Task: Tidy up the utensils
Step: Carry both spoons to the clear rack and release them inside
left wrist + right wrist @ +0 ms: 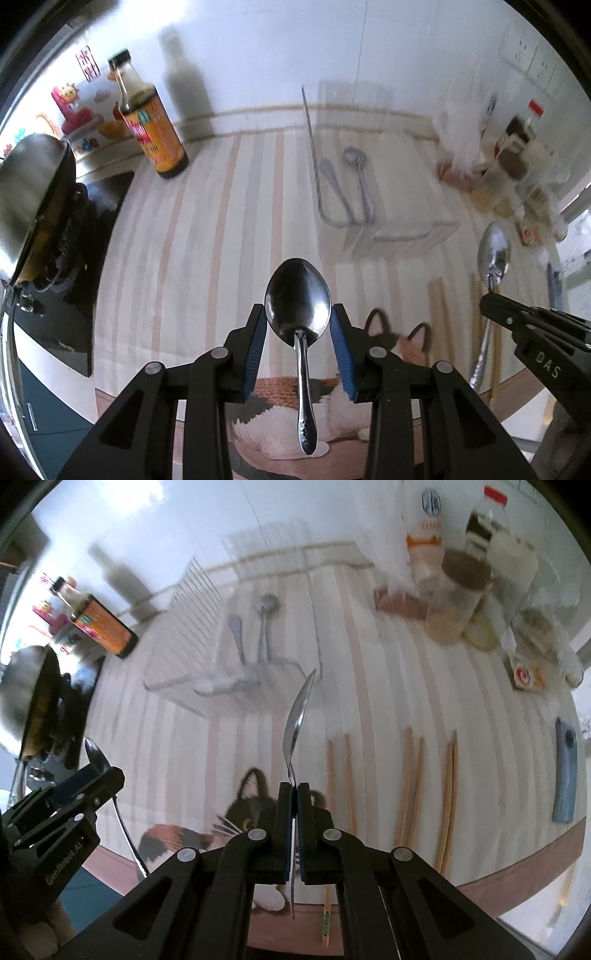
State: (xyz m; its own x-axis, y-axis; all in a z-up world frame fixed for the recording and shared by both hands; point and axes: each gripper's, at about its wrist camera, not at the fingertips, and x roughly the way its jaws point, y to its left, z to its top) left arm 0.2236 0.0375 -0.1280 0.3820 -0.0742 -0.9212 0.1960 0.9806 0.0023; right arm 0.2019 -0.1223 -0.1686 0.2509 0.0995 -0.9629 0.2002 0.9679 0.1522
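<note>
Evidently each gripper carries a spoon above the surface for sorting: the left gripper (298,325) pinches its spoon (298,299) by the neck, the right gripper (294,794) clamps another spoon (297,720) edge-on, both pointed toward the rack (207,627) near the far edge, where two utensils already lie.

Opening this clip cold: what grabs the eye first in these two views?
Two spoons held up at once: the left tool carries a spoon bowl-up between its blue pads, and the right tool is clamped on a second spoon seen edge-on. Beyond them, on the striped cloth, a clear rack already holds two utensils, while chopsticks lie to the right.
</note>
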